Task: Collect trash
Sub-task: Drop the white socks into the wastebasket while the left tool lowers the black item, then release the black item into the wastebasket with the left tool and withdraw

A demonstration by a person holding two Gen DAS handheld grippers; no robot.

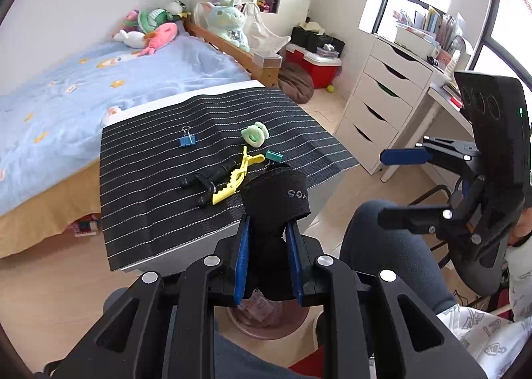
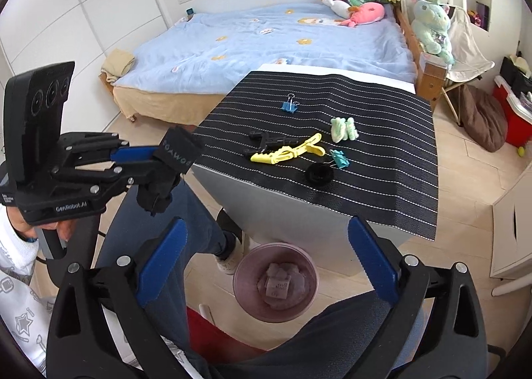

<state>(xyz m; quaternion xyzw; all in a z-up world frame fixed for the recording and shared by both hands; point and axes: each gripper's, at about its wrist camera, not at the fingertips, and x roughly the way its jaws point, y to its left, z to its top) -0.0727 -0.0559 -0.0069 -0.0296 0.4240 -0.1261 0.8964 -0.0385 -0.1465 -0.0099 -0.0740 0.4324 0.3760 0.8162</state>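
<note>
Bin (image 2: 276,282), pink and round, stands on the floor below the table's (image 2: 299,209) near edge. Above it, slightly left, the left gripper (image 1: 267,259) pinches a black fabric band (image 1: 276,199), probably trash; centre it over the bin before letting go. Right gripper (image 2: 266,262) gapes empty.

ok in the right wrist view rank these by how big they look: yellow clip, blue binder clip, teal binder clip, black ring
1. yellow clip, clearly the longest
2. black ring
3. blue binder clip and teal binder clip: they look alike, and the blue one lies farther from the camera, so I won't rank them.
</note>
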